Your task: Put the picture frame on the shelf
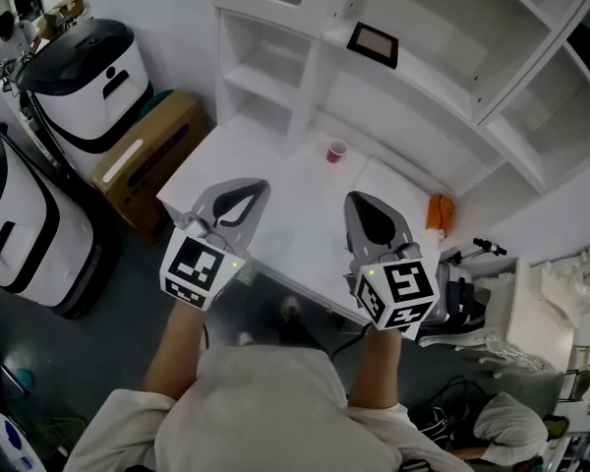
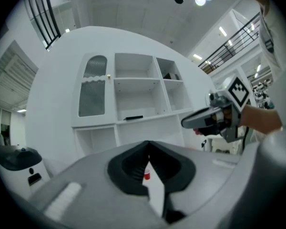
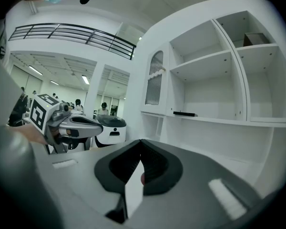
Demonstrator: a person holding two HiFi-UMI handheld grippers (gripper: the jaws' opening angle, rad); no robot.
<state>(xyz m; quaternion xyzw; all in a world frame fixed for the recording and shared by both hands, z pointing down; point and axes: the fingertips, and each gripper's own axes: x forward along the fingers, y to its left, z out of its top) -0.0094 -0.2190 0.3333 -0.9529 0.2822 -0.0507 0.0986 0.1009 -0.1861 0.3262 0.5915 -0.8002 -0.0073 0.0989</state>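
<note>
The frame (image 1: 373, 44) is lying flat on a board of the white shelf (image 1: 442, 77), in the compartment above the back edge of the bench (image 1: 265, 180). Nothing is touching it. In the left gripper view it is showing as a thin dark strip (image 2: 133, 118) on the same board, and in the right gripper view also (image 3: 184, 113).

The person is holding both grippers over the front edge of the bench, side by side and apart from each other. The left gripper (image 1: 241, 200) is having its jaws together at the tips and is gripping nothing. The right gripper (image 1: 374, 214) is also fully closed and empty.

A small red cup (image 1: 336, 150) is standing on the bench near its back edge, well apart from both grippers. An orange thing (image 1: 440, 211) is lying at the right edge of the bench.
</note>
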